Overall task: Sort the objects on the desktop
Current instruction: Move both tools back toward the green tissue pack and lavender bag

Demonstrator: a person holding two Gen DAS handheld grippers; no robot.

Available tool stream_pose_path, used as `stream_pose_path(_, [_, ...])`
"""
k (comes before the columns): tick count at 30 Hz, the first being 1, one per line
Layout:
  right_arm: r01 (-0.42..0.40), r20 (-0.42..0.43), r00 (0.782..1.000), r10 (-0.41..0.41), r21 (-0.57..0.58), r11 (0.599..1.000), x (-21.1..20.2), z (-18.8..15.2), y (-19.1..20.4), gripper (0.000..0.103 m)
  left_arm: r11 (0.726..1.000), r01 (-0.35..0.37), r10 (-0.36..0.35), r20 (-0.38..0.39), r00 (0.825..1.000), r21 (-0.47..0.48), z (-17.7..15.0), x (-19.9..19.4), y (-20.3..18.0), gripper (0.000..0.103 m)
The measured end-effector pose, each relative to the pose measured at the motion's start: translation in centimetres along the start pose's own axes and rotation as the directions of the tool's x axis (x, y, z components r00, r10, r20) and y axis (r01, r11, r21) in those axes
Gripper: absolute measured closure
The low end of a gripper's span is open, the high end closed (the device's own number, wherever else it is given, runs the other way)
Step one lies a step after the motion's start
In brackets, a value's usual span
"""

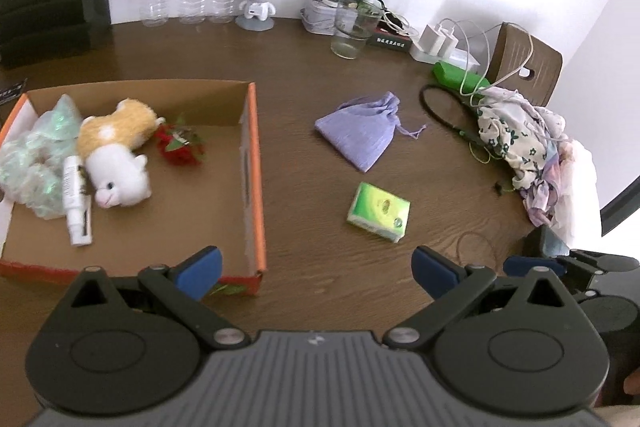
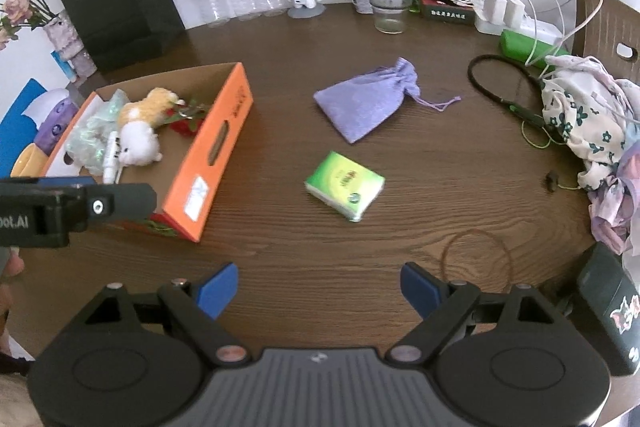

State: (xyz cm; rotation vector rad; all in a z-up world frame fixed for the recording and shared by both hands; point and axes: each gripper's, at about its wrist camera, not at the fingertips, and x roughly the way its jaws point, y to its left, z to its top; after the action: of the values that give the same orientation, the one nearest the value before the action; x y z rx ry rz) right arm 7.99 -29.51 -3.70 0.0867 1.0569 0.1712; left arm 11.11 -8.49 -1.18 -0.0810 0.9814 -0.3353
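Both claws hang over the brown table with their blue pads spread wide and nothing between them. The green tissue pack lies loose on the wood at about twelve o'clock from the right gripper, well apart from it, its long axis slanting from ten towards four. From the left gripper the pack sits nearer one o'clock, so the right one looks better lined up, I think. The orange box, already holding a plush toy, stands at ten o'clock; the purple pouch lies beyond the pack.
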Motion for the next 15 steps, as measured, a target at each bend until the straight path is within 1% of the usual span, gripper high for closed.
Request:
stream_pose_path(6, [-0.013, -0.008, 1.000, 0.013, -0.055, 0.998, 1.6, 1.4, -2.0, 0.015, 1.000, -0.027, 0.027, 0.005, 1.000, 0.001, 1.6, 1.9, -1.8, 0.000])
stream_pose_path(13, [-0.043, -0.042, 0.998, 0.036, -0.157, 0.987, 4.7, 3.9, -3.2, 0.016, 0.998, -0.060, 0.060, -0.014, 0.998, 0.031, 3.7, 4.3, -3.2, 0.000])
stream_pose_path(15, [-0.054, -0.052, 0.998, 0.046, -0.179, 0.982, 5.6, 4.7, -3.4, 0.016, 0.997, -0.067, 0.068, -0.023, 0.997, 0.035, 4.3, 5.1, -3.5, 0.002])
